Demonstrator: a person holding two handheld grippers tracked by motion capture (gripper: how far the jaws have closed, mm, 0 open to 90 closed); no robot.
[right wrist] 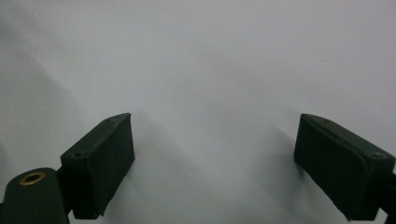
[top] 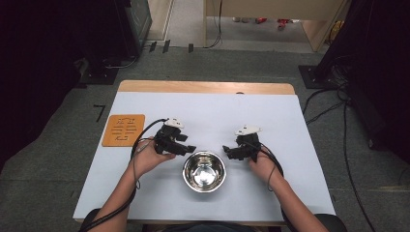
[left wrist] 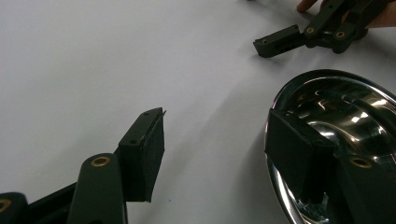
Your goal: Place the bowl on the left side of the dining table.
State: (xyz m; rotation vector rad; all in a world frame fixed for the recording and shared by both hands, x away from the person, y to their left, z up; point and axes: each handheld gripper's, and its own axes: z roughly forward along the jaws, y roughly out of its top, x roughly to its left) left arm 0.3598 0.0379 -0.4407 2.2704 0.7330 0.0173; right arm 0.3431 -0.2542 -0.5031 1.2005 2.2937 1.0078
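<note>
bowl (top: 204,171): steel, near table's (top: 290,125) front edge, between both grippers
left gripper (top: 192,148): released, jaws apart, nothing between; one jaw over bowl rim
right gripper (top: 225,149): released, jaws wide, nothing between; just beside bowl
mat (top: 123,129): orange, far left, well apart

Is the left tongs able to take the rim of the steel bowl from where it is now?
Probably yes: the left tongs stand open right beside the steel bowl, with nothing between them.
</note>
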